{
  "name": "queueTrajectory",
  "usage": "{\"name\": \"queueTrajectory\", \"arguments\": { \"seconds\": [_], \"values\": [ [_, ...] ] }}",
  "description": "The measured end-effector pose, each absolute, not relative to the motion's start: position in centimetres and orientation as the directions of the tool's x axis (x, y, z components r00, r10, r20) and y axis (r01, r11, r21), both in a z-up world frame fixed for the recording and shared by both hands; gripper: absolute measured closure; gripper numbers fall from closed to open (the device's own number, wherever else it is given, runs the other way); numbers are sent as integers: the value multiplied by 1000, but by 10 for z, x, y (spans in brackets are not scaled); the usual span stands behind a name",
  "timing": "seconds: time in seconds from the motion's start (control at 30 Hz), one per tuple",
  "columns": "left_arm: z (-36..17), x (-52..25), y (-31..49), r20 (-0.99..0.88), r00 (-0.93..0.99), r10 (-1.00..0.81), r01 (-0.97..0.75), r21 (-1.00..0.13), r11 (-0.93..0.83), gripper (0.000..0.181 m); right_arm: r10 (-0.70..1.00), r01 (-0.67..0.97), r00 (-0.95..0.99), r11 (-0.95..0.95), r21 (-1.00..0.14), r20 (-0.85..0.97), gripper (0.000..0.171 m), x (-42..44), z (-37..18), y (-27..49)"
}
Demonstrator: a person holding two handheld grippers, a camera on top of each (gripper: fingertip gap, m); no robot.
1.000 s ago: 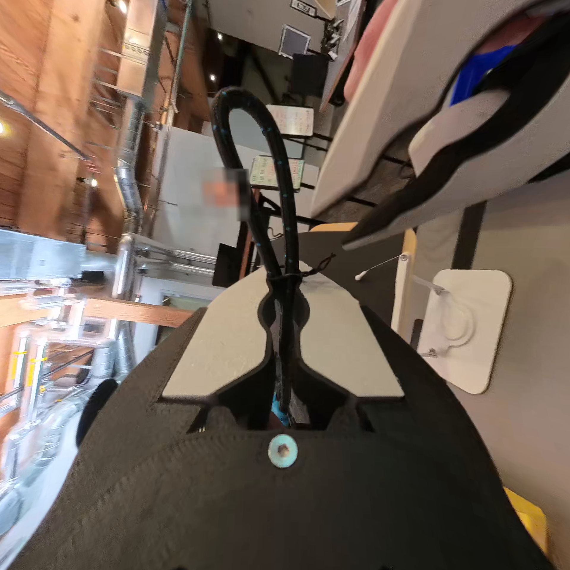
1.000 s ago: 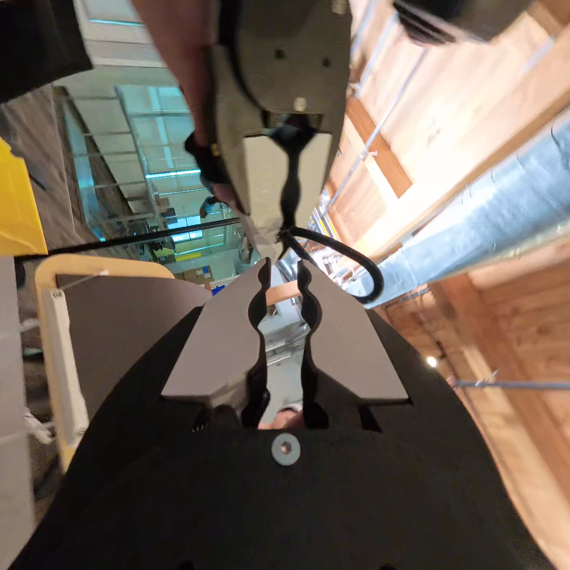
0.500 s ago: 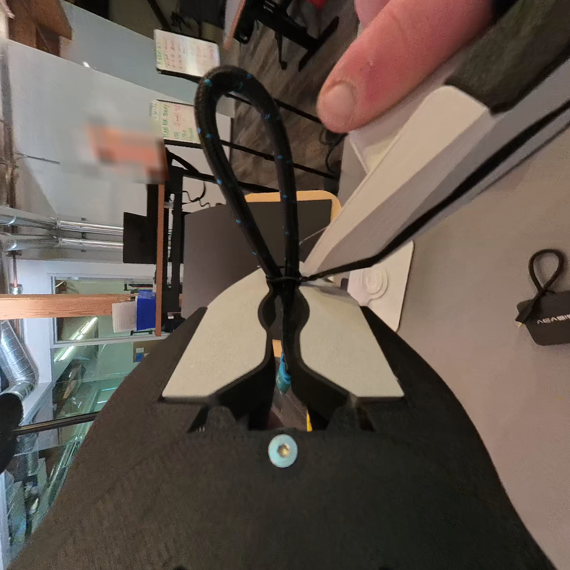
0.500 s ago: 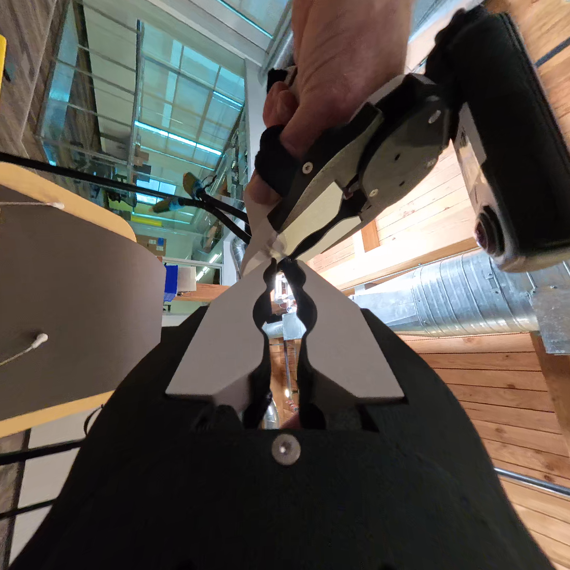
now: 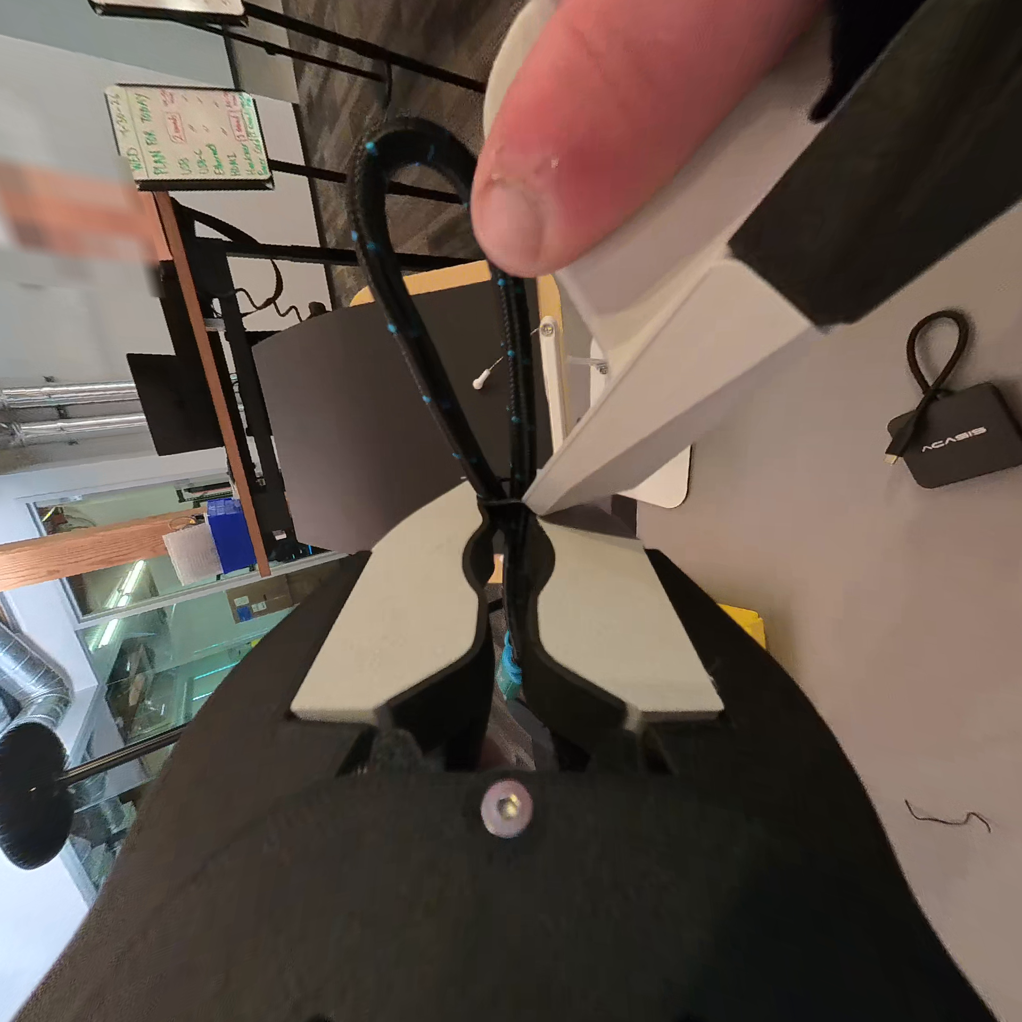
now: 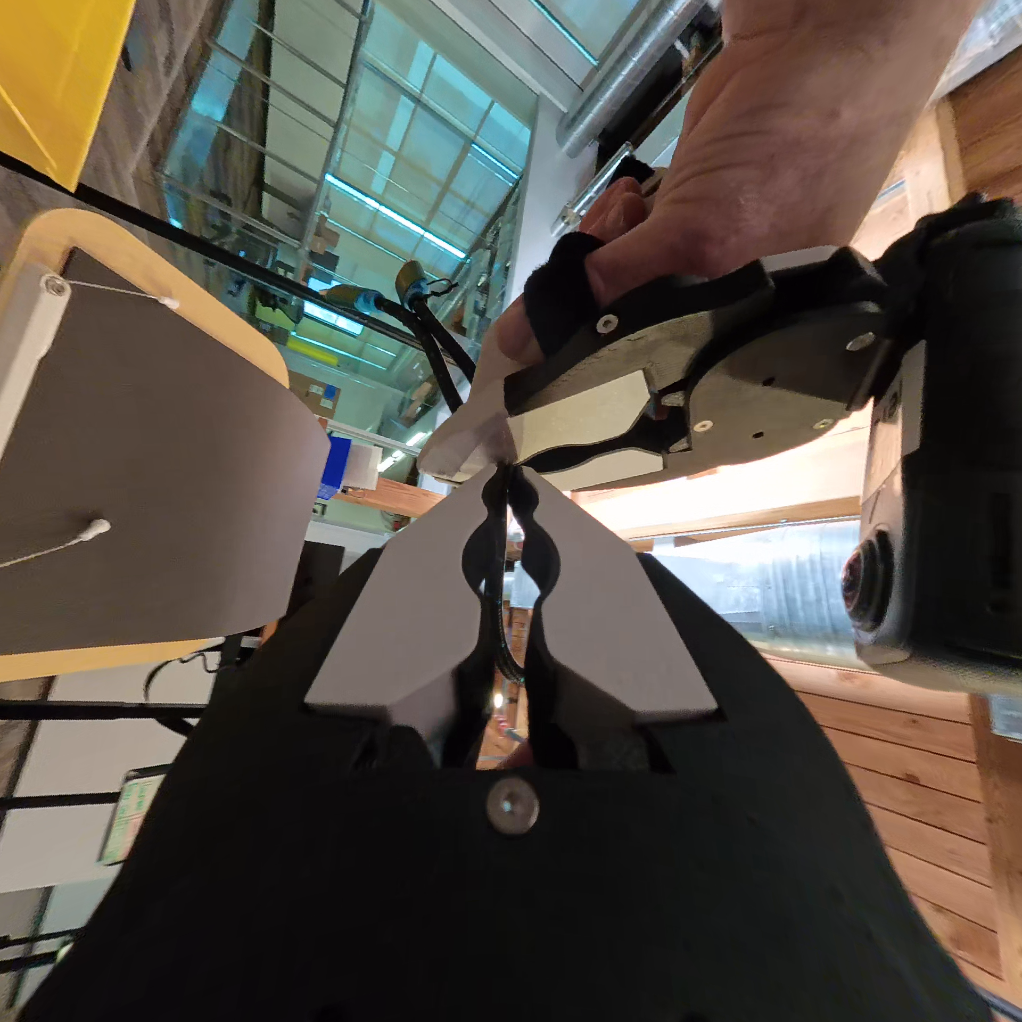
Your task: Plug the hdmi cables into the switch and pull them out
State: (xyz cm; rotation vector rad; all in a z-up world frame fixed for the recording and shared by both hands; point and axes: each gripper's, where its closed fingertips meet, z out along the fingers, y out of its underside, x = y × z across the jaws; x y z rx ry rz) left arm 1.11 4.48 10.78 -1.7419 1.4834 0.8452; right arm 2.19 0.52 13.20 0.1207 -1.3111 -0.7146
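A black braided hdmi cable with blue flecks is folded into a loop and bound by a thin tie. My left gripper is shut on it just below the tie, with a teal plug collar between the fingers. My right gripper comes in from the upper right, and its tip meets the cable at the tie. In the right wrist view my right gripper is shut on a strand of the cable, tip to tip with the left gripper. Two plugs stick out behind. The black switch lies on the table at right.
The grey table carries the switch, its short looped lead and a stray thread. A dark board with a pale wood rim stands behind. A person's hand holds the left gripper. A yellow object is at the upper left. My right fingertips sit around 4 cm from my left ones.
Both grippers swung round so the table and switch came into view. The right gripper moved up to the left gripper's tip and closed on the cable. The left grip is unchanged.
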Motion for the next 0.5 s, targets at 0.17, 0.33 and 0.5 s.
{"name": "queueTrajectory", "arguments": {
  "seconds": [0.17, 0.33, 0.5],
  "values": [
    [117, 15, 47, -861, 149, -486, -988, -118, -94, 176, -351, 391, 149, 880, 271, 924, 171, 26, 139, 7],
    [146, 29, 57, -934, 287, -212, -952, -303, 47, 178, 82, 257, 320, 951, -170, 944, 171, 35, 155, 15],
    [165, 32, 52, -892, 451, -26, -869, -445, 215, 176, 670, -141, 330, 731, -667, 665, 171, 36, 163, 12]
  ]
}}
